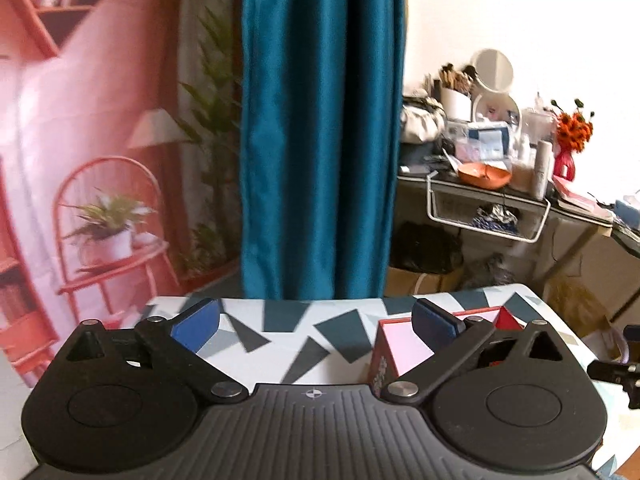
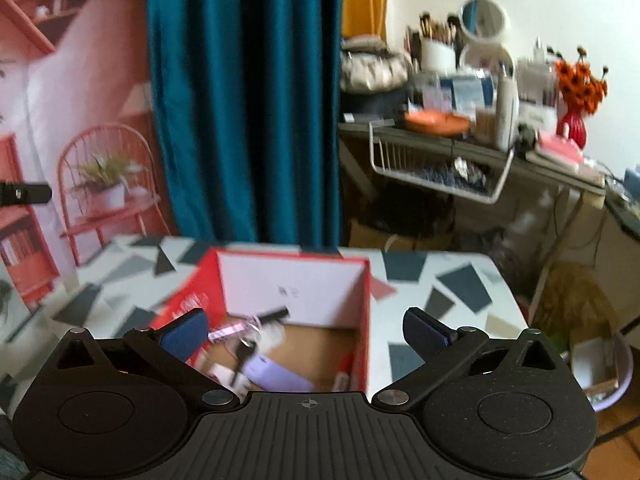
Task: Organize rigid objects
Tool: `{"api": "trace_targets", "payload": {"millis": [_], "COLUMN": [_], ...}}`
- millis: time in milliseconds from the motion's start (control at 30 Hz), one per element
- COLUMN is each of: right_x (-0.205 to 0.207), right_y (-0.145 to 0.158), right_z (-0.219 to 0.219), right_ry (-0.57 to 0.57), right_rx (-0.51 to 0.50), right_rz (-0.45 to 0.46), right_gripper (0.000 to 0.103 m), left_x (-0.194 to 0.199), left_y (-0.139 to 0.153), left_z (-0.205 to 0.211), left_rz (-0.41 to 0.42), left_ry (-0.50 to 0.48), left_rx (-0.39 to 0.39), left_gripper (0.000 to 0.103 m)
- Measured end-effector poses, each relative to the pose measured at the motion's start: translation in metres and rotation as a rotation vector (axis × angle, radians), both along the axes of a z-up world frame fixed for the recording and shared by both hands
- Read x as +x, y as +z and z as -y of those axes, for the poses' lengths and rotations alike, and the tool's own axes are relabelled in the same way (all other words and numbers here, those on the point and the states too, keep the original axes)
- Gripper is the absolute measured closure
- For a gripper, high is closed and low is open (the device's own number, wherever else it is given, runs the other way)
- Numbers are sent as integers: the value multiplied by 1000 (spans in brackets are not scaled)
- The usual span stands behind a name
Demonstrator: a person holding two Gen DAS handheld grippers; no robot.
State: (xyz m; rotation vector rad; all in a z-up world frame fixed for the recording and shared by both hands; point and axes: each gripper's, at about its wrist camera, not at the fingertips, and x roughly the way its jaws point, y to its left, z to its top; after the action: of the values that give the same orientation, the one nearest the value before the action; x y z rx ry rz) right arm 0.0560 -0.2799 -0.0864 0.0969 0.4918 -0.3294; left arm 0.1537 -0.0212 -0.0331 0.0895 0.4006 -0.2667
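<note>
A red box (image 2: 362, 300) with pale pink inner walls stands open on the patterned table (image 2: 452, 284). Inside it lie a lilac case (image 2: 276, 374), a black brush-like item (image 2: 272, 314) and other small items, blurred. My right gripper (image 2: 306, 334) is open and empty, hovering just above the box's near side. In the left wrist view the same box (image 1: 400, 344) sits at the right, behind the right finger. My left gripper (image 1: 316, 320) is open and empty above the table (image 1: 280, 320), to the left of the box.
A teal curtain (image 1: 320, 120) hangs behind the table. A cluttered desk (image 2: 480, 136) with a wire basket, mirror and red vase stands at the back right. A pink printed backdrop (image 1: 80, 140) covers the left. A basin (image 2: 600, 368) sits on the floor at right.
</note>
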Motion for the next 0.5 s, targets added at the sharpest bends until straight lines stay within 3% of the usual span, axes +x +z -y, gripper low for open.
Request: {"api": "trace_targets", "payload": {"millis": [200,367,500], "right_x": [-26,-53,-77], "right_y": [30,45,55], "right_z": [-24,-49,-70], "right_ry": [-8,-13,7], "right_rx": [10,-1,-7], "right_rz": [72,103,141], "right_gripper": [0,0,0], "left_x": [-49,-85,-106], "left_y": [22,28,25], "left_z": [-13,-31,-34], "left_rz": [29,-3,-31], "left_ry": [58,72,103], "left_rx": [-12,-66,-28], "left_gripper": [0,0,0]}}
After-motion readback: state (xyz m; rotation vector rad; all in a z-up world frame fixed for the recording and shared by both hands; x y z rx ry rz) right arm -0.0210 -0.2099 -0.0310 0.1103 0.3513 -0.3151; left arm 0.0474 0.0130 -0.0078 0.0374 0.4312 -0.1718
